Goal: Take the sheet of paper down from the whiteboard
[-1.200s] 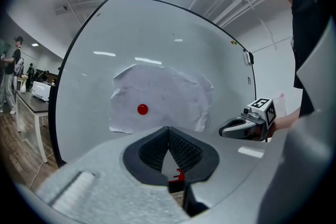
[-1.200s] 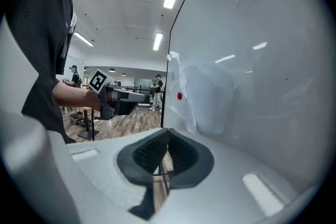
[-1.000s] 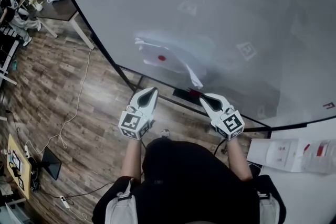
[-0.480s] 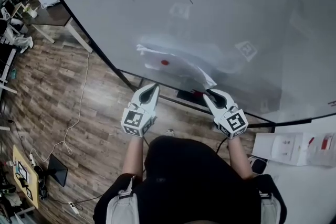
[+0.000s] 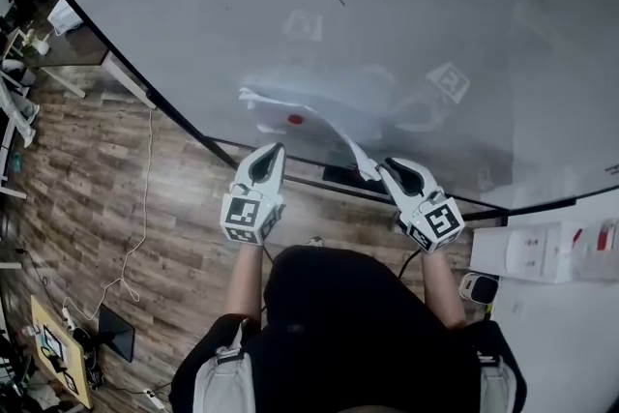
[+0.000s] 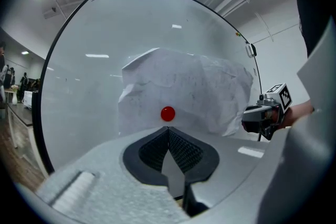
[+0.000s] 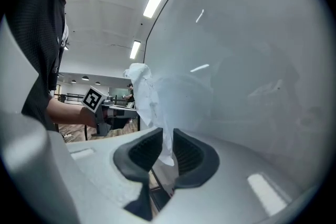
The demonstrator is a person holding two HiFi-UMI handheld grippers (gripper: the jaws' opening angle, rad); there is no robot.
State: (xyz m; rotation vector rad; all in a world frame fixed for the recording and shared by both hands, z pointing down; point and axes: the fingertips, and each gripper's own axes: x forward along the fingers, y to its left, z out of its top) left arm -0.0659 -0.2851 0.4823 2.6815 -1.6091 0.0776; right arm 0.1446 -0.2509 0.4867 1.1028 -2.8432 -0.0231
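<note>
The sheet of paper point(image 5: 334, 111), thin, crumpled and likely easy to tear, hung on the whiteboard point(image 5: 435, 5) just ahead of both jaws, pinned by a red magnet point(image 5: 295, 120). Its loose lower corner lay between the right gripper point(image 7: 167, 147)'s jaws, which had just been opening and stood apart, not pinching it. The left gripper point(image 6: 169, 134)'s jaws were pressed together, empty. That free corner looked the safest hold. The board was glossy, and a wooden floor point(image 5: 116, 198) lay below.
</note>
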